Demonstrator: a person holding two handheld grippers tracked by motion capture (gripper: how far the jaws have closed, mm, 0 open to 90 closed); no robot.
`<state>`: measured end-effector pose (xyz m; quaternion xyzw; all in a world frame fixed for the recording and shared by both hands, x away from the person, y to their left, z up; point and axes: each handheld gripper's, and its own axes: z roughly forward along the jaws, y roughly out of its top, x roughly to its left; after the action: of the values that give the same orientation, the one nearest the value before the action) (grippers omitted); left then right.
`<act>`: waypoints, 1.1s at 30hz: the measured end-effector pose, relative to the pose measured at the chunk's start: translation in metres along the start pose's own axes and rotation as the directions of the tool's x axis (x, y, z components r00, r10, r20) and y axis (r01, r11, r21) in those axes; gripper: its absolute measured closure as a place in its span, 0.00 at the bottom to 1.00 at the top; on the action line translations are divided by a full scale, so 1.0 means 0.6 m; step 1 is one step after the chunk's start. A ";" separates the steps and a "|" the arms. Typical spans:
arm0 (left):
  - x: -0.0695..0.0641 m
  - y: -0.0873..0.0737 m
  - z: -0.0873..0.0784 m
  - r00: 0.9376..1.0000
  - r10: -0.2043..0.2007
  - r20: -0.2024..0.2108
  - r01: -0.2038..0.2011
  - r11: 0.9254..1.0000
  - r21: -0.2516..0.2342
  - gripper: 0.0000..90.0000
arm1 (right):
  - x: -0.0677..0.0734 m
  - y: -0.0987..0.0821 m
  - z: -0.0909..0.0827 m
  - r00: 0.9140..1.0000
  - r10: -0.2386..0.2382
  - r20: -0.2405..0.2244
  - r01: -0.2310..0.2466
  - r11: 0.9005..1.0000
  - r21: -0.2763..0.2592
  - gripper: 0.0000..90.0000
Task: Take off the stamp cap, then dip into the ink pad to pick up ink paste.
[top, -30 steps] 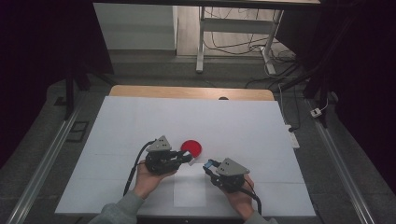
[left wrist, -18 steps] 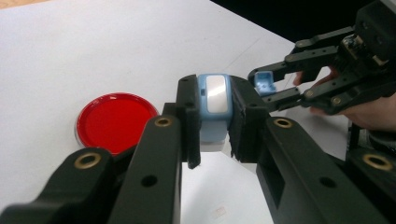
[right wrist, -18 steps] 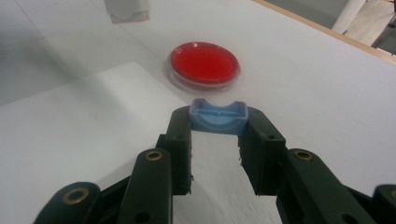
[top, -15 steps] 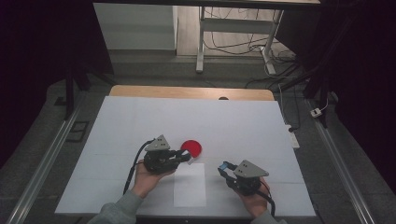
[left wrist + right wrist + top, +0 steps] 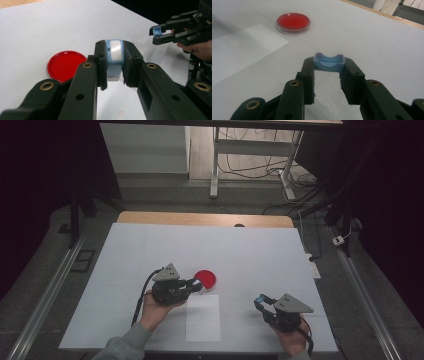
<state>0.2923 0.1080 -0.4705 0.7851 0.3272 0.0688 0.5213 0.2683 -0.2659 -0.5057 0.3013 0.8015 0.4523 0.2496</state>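
My left gripper [image 5: 196,285] is shut on a small blue-and-white object with a silvery face [image 5: 115,62], held between its pads just right of a round red dish [image 5: 205,278] on the white table. In the left gripper view the dish [image 5: 65,65] lies left of the jaws. My right gripper [image 5: 261,301] hovers near the table's front right, shut on a light blue cap [image 5: 329,62]. That cap [image 5: 156,30] also shows on the far gripper at the upper right of the left gripper view. A white paper sheet [image 5: 203,317] lies at the front between both hands.
The white table top [image 5: 250,250] has a wooden strip [image 5: 200,218] along its far edge. Metal rails [image 5: 45,295] run along the floor on both sides. Cables and a desk frame [image 5: 250,155] stand beyond the table.
My right gripper has moved to the right, away from the left gripper, carrying the blue cap. The left gripper and the red dish have stayed in place.
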 end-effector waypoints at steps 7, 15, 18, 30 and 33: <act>0.000 0.000 0.000 1.000 0.001 -0.006 -0.001 1.000 0.001 0.84 | -0.019 -0.011 -0.012 0.999 0.030 0.010 -0.030 1.000 -0.002 0.72; 0.001 0.000 -0.003 1.000 0.001 -0.012 -0.001 1.000 -0.002 0.84 | -0.014 -0.007 -0.007 1.000 0.010 -0.008 -0.010 1.000 0.000 0.72; 0.001 0.000 -0.003 1.000 0.003 -0.013 -0.003 1.000 -0.002 0.84 | -0.012 -0.007 -0.006 1.000 0.006 -0.011 -0.006 1.000 -0.003 0.72; 0.001 0.000 -0.004 0.999 0.012 -0.031 -0.012 1.000 -0.001 0.84 | -0.014 -0.006 -0.006 1.000 0.005 -0.012 -0.005 1.000 -0.006 0.72; 0.002 0.002 -0.003 0.999 0.011 -0.033 -0.011 1.000 -0.002 0.84 | -0.014 -0.005 -0.006 1.000 0.006 -0.011 -0.006 1.000 -0.007 0.72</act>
<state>0.2928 0.1099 -0.4691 0.7851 0.3312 0.0848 0.5165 0.2708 -0.2751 -0.5057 0.3003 0.8004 0.4574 0.2450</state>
